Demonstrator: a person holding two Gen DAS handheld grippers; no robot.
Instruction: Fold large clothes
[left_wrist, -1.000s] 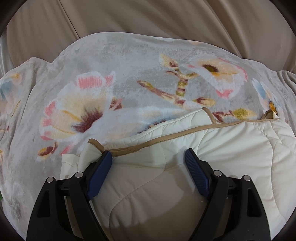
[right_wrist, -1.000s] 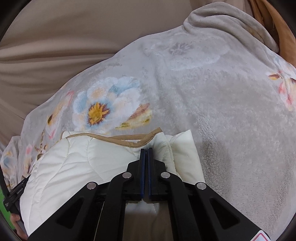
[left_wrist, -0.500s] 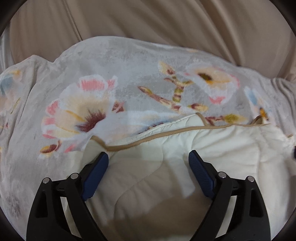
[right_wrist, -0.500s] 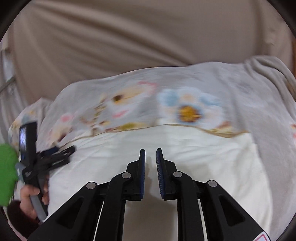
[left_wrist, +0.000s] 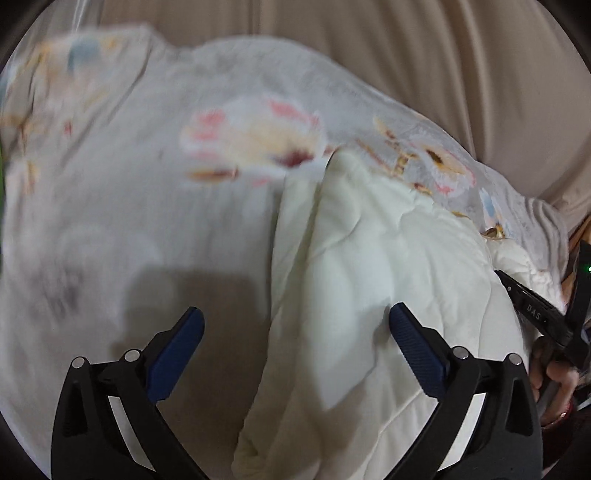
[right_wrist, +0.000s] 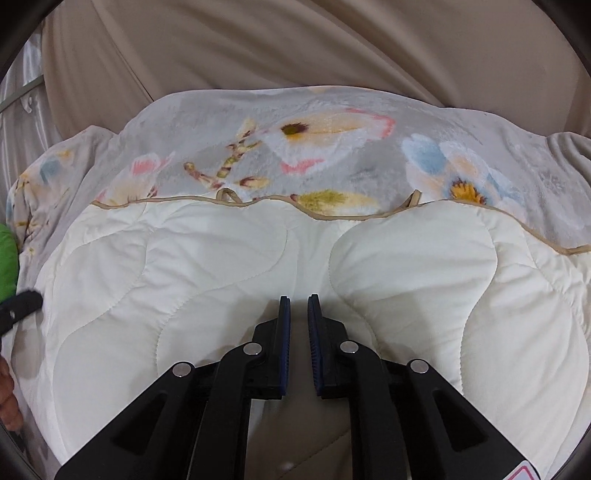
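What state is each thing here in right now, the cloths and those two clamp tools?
Cream quilt: folded, lying flat on the blanket, held by neither tool.
Floral blanket: spread out underneath.
Left gripper: jaws wide, just been opening, empty.
Right gripper: jaws slightly apart, empty.

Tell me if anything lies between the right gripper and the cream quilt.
Nothing visible does. The right gripper hangs just above the cream quilt, its jaws a narrow gap apart with nothing between them. Only the flowered blanket shows beyond the quilt's tan-trimmed edge.
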